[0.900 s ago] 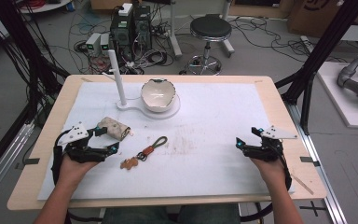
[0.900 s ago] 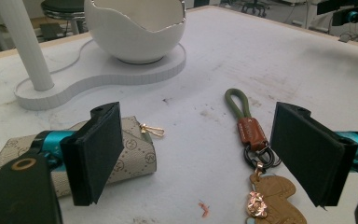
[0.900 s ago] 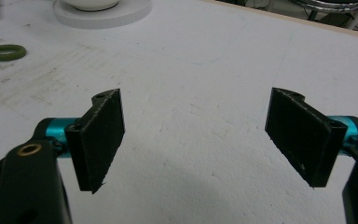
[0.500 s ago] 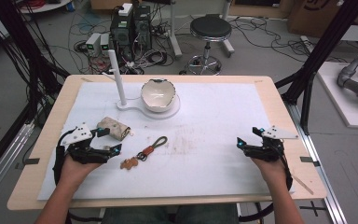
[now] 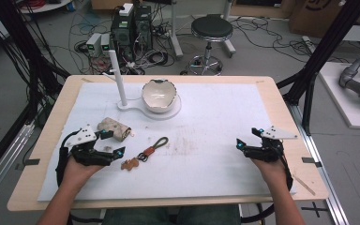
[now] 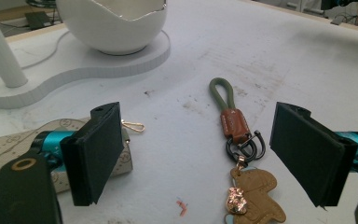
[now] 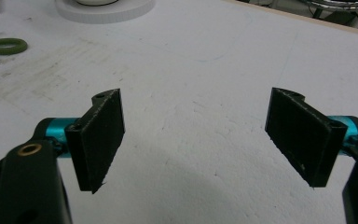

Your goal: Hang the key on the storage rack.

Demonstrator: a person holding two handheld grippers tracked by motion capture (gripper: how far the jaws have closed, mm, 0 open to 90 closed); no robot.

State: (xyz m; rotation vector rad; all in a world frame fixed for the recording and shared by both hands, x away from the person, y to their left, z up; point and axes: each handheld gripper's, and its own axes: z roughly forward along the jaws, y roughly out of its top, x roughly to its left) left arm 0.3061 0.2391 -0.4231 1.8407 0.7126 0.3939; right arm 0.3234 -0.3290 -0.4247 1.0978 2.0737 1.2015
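1. High view — keychain (image 5: 146, 153) lies flat on the white mat (image 5: 206, 122), near side of the egg-shaped bowl (image 5: 158, 95). Left gripper (image 5: 113, 144) sits just left of the keychain, released; patterned pouch (image 5: 114, 128) beside it.
2. Left gripper view — jaws spread wide, keychain (image 6: 238, 140) between them on the mat, untouched.
3. Right gripper view — right gripper (image 7: 193, 135) released, well right of the bowl, jaws apart over bare mat.
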